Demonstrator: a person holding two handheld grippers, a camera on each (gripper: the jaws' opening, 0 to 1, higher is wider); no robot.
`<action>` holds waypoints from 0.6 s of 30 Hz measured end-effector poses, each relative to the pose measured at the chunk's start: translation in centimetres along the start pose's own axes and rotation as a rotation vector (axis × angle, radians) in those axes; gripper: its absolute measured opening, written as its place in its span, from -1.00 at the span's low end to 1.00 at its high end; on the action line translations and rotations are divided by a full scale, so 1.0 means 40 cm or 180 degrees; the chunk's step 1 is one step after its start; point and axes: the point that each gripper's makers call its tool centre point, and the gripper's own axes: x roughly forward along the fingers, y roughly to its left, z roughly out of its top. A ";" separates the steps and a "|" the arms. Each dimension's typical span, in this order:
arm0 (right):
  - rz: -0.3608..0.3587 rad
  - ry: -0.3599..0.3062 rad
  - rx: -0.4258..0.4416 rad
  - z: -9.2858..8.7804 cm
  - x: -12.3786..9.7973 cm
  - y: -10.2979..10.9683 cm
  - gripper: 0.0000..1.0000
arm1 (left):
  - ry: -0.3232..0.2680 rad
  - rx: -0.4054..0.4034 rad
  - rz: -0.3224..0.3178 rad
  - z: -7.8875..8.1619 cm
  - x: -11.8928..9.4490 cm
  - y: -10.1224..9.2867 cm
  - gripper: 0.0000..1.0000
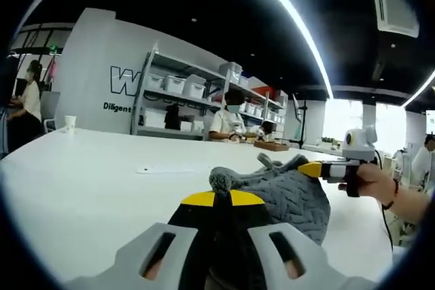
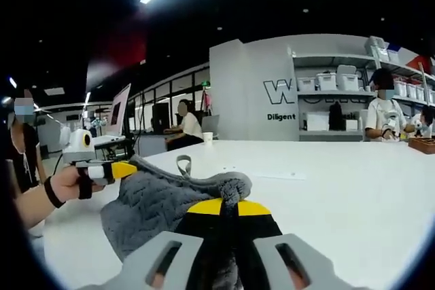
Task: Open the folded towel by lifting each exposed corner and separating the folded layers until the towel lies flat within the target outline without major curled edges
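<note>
Both of your tongs are clenched on the grey towel (image 1: 282, 198): your left gripper (image 1: 215, 200) pinches one bunched corner, your right gripper (image 2: 228, 207) another. You hold the towel stretched between them, just over the white table (image 1: 88, 188).

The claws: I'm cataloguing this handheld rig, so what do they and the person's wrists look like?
The left claw has light grey slotted jaws over a black body, tipped with yellow pads; the right claw matches. Seen from the side, the right claw shows a yellow tip, a white section and black banding. A dark wristband circles the wrist behind the hand. No sleeves are visible.
</note>
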 end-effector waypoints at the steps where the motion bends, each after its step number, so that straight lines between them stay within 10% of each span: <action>1: 0.0007 -0.0027 0.0006 0.005 0.003 -0.002 -1.00 | -0.0007 0.0006 -0.0004 0.003 0.000 0.001 -0.95; 18: 0.0168 -0.0170 -0.0034 0.025 -0.037 0.039 -1.00 | -0.0105 0.0072 -0.0097 0.031 -0.021 0.012 -0.95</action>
